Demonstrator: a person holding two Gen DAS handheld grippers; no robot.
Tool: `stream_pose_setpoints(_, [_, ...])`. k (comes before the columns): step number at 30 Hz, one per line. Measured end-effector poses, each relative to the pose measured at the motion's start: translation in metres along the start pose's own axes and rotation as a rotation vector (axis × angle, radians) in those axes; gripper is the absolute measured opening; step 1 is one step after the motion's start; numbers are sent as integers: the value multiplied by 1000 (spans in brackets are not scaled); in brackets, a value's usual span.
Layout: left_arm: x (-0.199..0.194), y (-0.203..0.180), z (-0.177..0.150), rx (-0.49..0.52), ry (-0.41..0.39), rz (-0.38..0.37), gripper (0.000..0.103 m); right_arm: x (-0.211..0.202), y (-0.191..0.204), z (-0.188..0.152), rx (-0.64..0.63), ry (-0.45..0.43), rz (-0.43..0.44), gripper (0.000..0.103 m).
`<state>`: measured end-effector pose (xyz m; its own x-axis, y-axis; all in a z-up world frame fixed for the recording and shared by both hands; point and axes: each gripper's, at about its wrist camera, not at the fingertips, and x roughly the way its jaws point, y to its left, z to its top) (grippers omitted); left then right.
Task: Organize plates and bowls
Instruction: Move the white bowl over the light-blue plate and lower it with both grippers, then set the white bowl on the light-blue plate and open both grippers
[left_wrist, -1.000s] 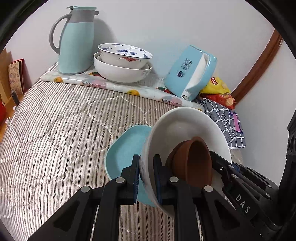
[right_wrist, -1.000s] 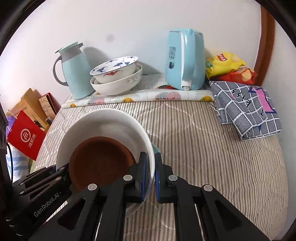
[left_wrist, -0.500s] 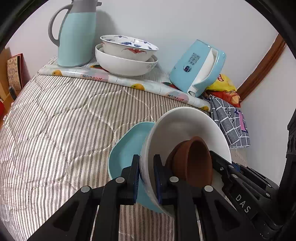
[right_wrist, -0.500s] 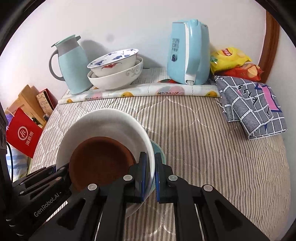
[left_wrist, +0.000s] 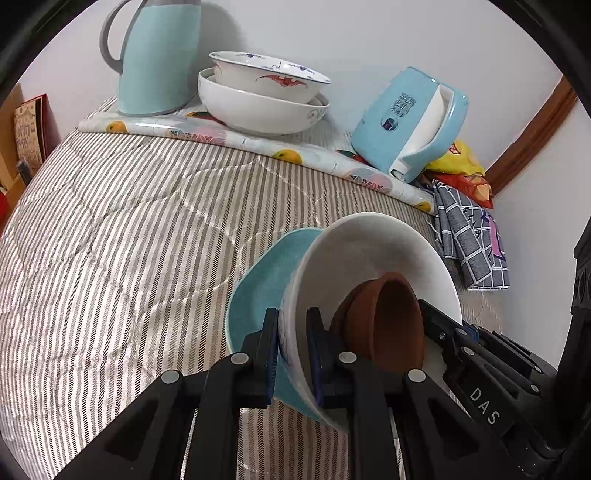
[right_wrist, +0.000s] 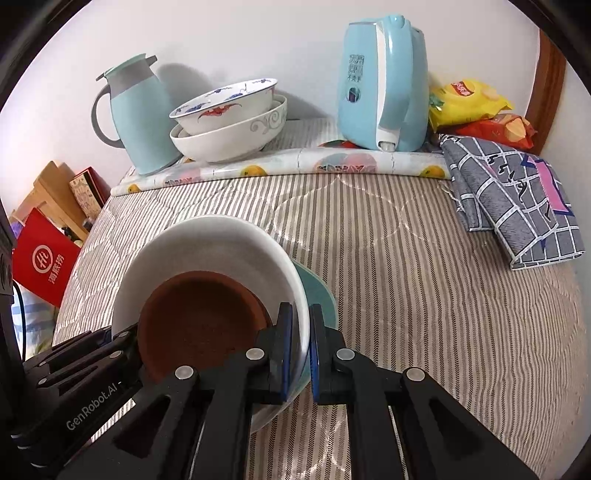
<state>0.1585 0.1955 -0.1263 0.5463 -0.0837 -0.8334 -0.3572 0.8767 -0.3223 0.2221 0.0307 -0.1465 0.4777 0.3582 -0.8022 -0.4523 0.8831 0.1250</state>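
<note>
Left wrist view: left gripper (left_wrist: 291, 354) clenched on the near rim of the white bowl (left_wrist: 373, 258), one pad outside the wall, one inside. Brown bowl (left_wrist: 384, 325) sits nested in it, and a teal plate (left_wrist: 258, 288) lies under/behind the white bowl, above the striped quilt (left_wrist: 129, 240). Whether the plate touches the quilt yet, can't tell from here. The stack looks tilted in this view, w/ the brown bowl leaning toward the opposite rim, where the right tool's black fingers show. Risk, as I judge it: brown bowl is loose inside, so a jolt or more tilt could slide or tip it out; rim pinches are thin, glazed ware may slip between pads. Quilt is soft, so the stack might settle crooked when let go. Also here: thermos (left_wrist: 155, 59), two nested white bowls (left_wrist: 258, 103) and a blue kettle (left_wrist: 410, 122) on a fruit-print mat at the back, well apart from the carried stack. Right wrist view: right gripper (right_wrist: 299, 347) clamped on the other side of the same white bowl (right_wrist: 207, 258) rim. This view looks down into the brown bowl (right_wrist: 199, 317), showing it empty and seated off-centre toward the left tool, which the left view doesn't give. The teal plate (right_wrist: 317, 295) only peeks out as an edge here, while the left view shows its broad face. A red bag (right_wrist: 44, 262) off the bed edge and a folded checked cloth (right_wrist: 517, 206) show fuller here.
</note>
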Motion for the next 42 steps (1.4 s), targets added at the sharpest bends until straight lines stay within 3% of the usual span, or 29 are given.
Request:
stream_pose_setpoints(15, [20,14,-1,-17,36,18,15,28,3,-4,-3,58,9,8])
stream_pose_setpoints(32, [19,15,-2,1,19,7,16,28,-2,-4,3,49,55,11])
stream_pose_setpoints(42, [4,18,-3,-10,12,-18,26,20,-5,-7,-9,47,20,28])
